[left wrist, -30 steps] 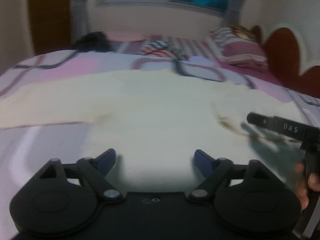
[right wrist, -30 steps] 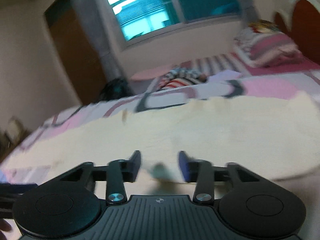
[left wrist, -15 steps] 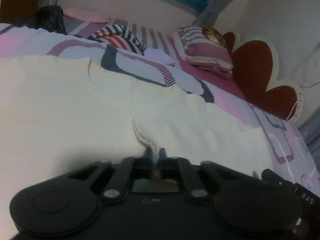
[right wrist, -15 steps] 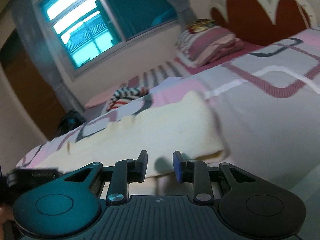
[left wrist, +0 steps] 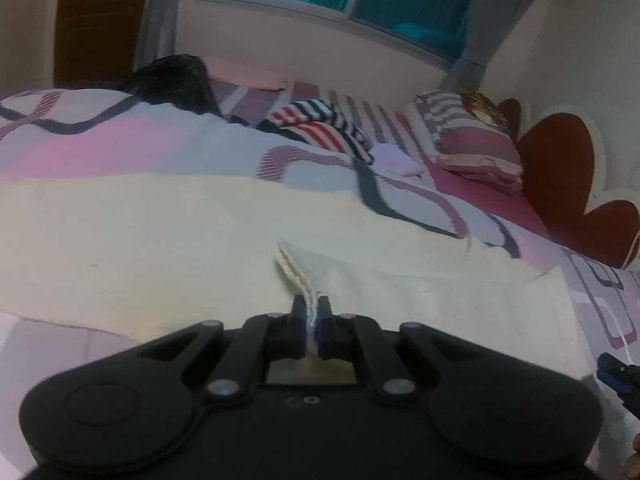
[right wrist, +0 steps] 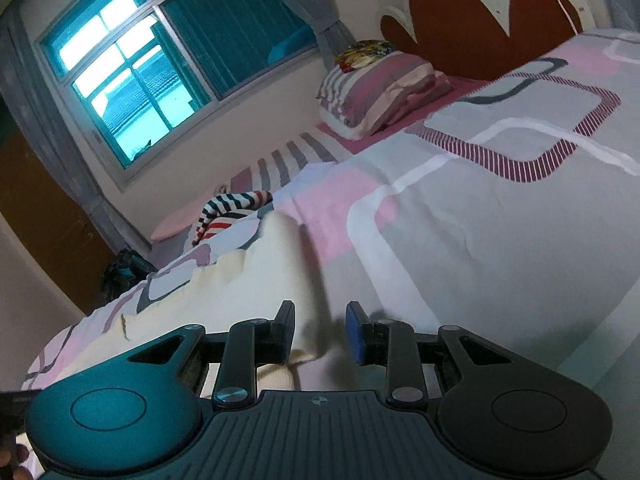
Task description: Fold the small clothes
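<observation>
On the bed (left wrist: 100, 148), left hand-held gripper (left wrist: 311, 314) pinches the cream garment (left wrist: 160, 232) hem, right hand-held gripper (right wrist: 320, 330) gapes around its edge, ungripped, and should clamp first so the fold carries over evenly.

Cream knit garment (left wrist: 140, 232), spread flat across the patterned bedspread (left wrist: 120, 144). One ribbed edge (left wrist: 296, 276) lifted into a raised fold; exact garment type unclear, possibly a sweater.

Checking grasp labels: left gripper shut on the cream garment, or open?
Shut on it. The left gripper pinches a ridge of the cream garment between its closed pads.
</observation>
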